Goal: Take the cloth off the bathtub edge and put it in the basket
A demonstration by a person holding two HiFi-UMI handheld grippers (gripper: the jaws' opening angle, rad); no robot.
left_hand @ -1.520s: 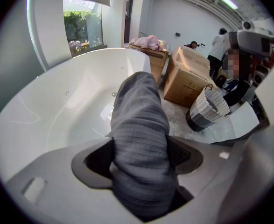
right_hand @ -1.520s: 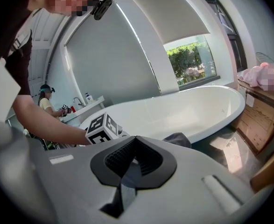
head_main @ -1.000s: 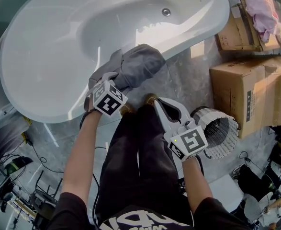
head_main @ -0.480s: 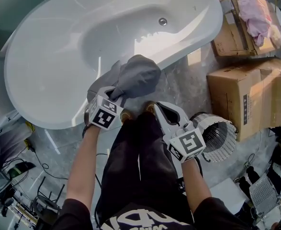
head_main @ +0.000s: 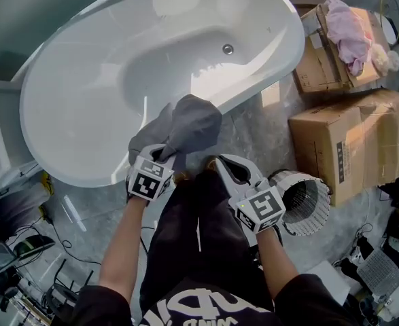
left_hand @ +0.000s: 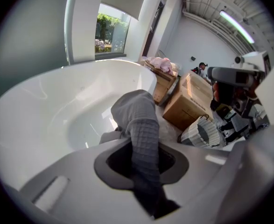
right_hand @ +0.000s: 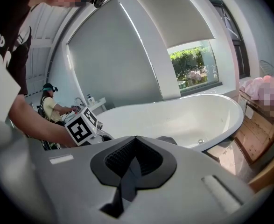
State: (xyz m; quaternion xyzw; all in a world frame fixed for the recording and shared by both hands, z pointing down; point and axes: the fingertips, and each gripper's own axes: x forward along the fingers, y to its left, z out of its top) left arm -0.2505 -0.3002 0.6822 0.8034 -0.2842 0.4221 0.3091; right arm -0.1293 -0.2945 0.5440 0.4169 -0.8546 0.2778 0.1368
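The grey waffle cloth (head_main: 187,123) hangs bunched over the near rim of the white bathtub (head_main: 46,117). My left gripper (head_main: 161,153) is shut on the cloth's lower end; its jaws have just been closing with the fabric between them. In the left gripper view the cloth (left_hand: 137,118) runs up out of the left gripper (left_hand: 144,160), with the tub (left_hand: 43,115) behind it. My right gripper (head_main: 221,164) hangs shut and empty just right of the cloth, above the person's legs. The ribbed white basket (head_main: 302,197) lies on the floor to its right. The right gripper (right_hand: 132,164) faces the tub (right_hand: 183,118).
Two cardboard boxes (head_main: 350,141) stand right of the tub; the far one (head_main: 318,60) carries a pink cloth (head_main: 349,29). Cables and gear (head_main: 9,250) clutter the floor at lower left. Another person (right_hand: 50,107) sits beyond the tub.
The left gripper has closed on the cloth and lifted, gathering it into a bunch over the rim. The right gripper has risen a little.
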